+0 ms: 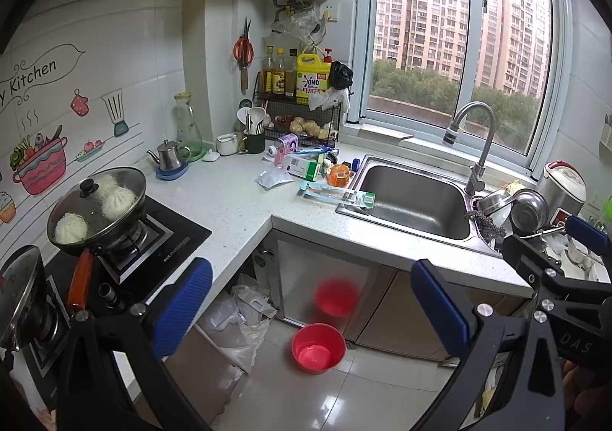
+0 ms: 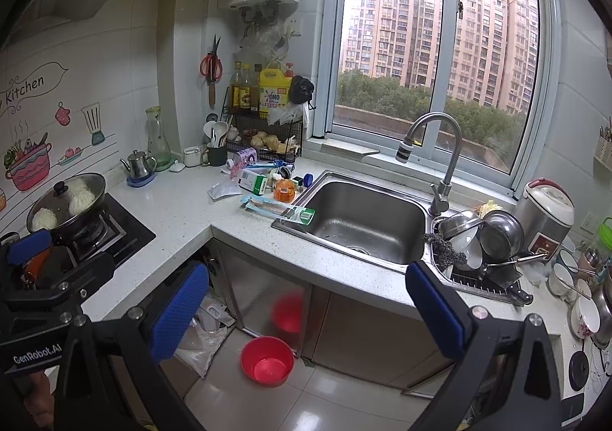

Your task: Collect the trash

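In the left view the left gripper (image 1: 311, 306) hangs wide open and empty off the table's (image 1: 237, 201) front edge, likely lining up on the wrapper (image 1: 336, 195), whose long axis runs along that edge onto the sink (image 1: 413, 201) rim; in the right view the right gripper (image 2: 308, 312) gapes empty too, facing the same wrapper (image 2: 277, 209).

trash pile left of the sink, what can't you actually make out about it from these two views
- Green-and-white box: print too small to read in both views.
- Orange packet: contents unclear; partly hidden by clutter.
- Flat blister pack: glare hides what's inside.
- Plastic bags under the counter: partly blocked by the right hand-held gripper finger; contents unseen.
- Red bucket: only its inside bottom shows; looks empty.
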